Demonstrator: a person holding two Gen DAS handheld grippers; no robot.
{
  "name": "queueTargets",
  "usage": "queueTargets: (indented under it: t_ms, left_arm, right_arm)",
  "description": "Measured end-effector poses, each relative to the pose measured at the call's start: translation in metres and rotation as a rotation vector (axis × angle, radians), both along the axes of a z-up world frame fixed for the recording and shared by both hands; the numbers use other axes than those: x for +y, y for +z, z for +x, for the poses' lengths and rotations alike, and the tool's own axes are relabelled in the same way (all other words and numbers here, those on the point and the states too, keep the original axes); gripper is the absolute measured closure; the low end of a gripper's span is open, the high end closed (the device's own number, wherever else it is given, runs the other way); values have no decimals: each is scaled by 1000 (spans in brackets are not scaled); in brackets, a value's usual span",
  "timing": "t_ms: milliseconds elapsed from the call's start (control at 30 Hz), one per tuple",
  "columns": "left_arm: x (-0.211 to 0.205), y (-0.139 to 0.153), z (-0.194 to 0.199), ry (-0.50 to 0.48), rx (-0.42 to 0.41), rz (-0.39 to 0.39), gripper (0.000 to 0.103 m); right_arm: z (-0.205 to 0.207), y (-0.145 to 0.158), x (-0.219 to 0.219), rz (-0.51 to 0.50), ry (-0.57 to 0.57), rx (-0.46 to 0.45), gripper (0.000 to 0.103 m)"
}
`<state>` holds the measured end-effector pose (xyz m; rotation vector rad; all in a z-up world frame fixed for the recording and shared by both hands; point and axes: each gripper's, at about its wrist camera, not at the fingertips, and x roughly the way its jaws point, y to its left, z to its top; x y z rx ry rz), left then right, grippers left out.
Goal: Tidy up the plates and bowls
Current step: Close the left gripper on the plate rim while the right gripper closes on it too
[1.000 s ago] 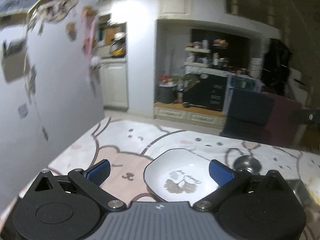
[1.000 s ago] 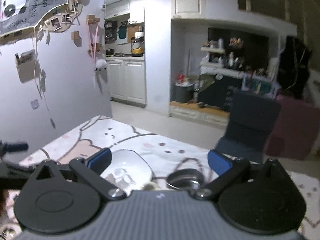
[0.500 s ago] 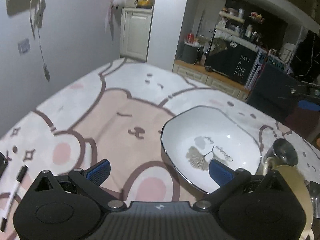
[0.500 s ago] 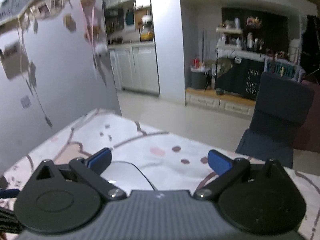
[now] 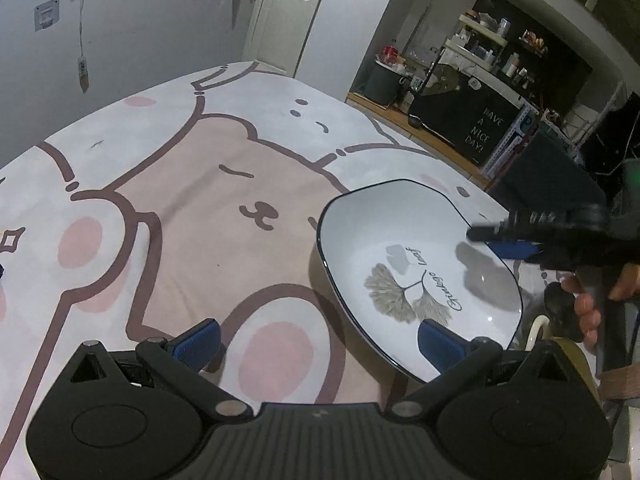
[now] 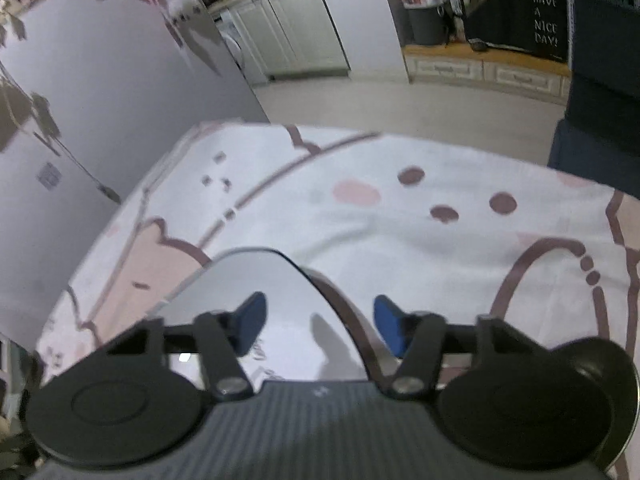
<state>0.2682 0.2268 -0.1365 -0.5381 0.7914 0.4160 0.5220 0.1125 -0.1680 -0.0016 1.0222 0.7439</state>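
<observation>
Left wrist view: white bowl (image 5: 416, 268) with thin dark rim, roughly squarish, grey ginkgo leaf print and script inside. It sits on the surface (image 5: 200, 208), which is covered by a pink-and-white cartoon bear cloth. Left gripper (image 5: 318, 342) fingers stand wide apart, nothing between them; the bowl's near rim lies just ahead of the right finger (image 5: 440, 346), well clear of the left one. Right gripper (image 5: 508, 242) reaches in from the right edge over the bowl's far rim, a hand (image 5: 592, 300) on its handle. Dark and yellowish items behind the bowl are cut off, not identifiable.

Right wrist view: motion-blurred. Bowl (image 6: 260, 292) rim runs between the right gripper (image 6: 316, 322) fingers; left finger (image 6: 250, 316) over the bowl's inside, right finger (image 6: 390, 326) outside. Fingers closing; no contact can be made out.
</observation>
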Motion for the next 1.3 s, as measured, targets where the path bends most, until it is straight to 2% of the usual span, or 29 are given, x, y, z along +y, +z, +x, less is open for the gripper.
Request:
queueTargets:
  t_ms: [33, 167, 400, 600, 767, 867, 933, 1000, 1133, 1167, 1300]
  left_arm:
    - [1, 0, -1, 6, 0, -5, 0]
    - [11, -2, -3, 48, 10, -32, 0]
    - [20, -1, -14, 36, -63, 7, 0]
    - [43, -7, -24, 47, -121, -172, 0]
    - [53, -9, -32, 55, -133, -209, 4]
    - [60, -12, -34, 77, -120, -250, 14]
    - [63, -14, -35, 81, -106, -242, 26]
    - [65, -14, -34, 78, -88, -225, 35]
    - [73, -15, -33, 58, -61, -192, 52]
    - [75, -15, -32, 51, -51, -181, 54]
    - [83, -17, -30, 31, -23, -157, 70]
  right_arm:
    - [0, -3, 3, -20, 8, 13, 63]
    - [-1, -5, 6, -75, 10, -2, 76]
    - [-23, 2, 12, -147, 89, -24, 76]
    - [-49, 3, 22, -151, 165, 0, 76]
    - [-66, 1, 34, -148, 227, 18, 79]
    - [-72, -2, 39, -139, 281, 47, 79]
    - [-78, -3, 43, -144, 339, 37, 79]
    - [-77, -1, 40, -142, 351, 26, 81]
    - [-60, -9, 36, -63, 292, 81, 82]
    - [-57, -11, 36, -44, 278, 93, 83]
    - [-46, -16, 36, -18, 238, 92, 85]
